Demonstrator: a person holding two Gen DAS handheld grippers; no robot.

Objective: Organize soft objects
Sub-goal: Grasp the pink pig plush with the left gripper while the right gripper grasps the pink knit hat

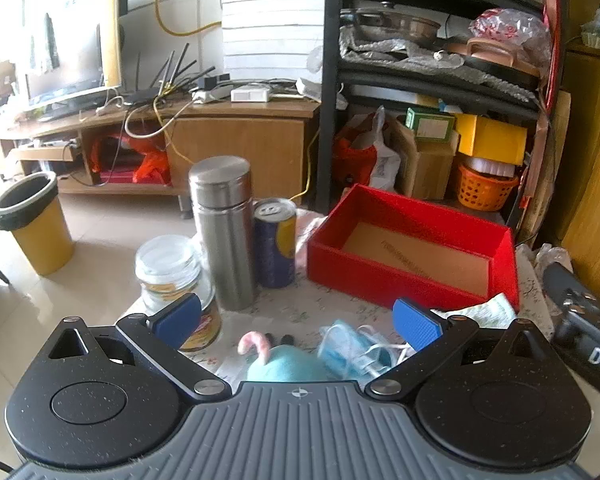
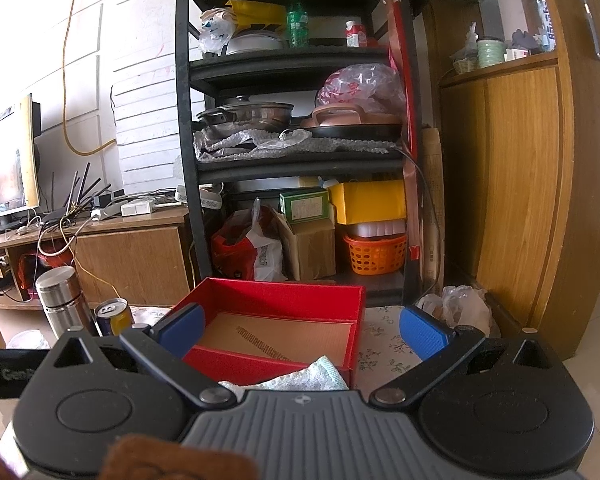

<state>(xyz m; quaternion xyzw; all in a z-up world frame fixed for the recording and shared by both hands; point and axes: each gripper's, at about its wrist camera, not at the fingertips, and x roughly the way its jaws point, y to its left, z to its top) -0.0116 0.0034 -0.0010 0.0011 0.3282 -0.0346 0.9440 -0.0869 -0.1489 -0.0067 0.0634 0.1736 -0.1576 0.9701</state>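
On my left wrist view, the left tool (image 1: 298,318) hangs released above a teal plush toy (image 1: 286,364) and a crumpled blue face mask (image 1: 354,346) on the surface, likely lined up to pick one. On the right wrist view, the right tool (image 2: 300,330) is released too, aimed over a pale cloth (image 2: 300,376) toward the empty red box (image 2: 276,334), presumably their destination.

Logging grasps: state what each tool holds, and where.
Nothing. The left tool and right tool are both open and empty.
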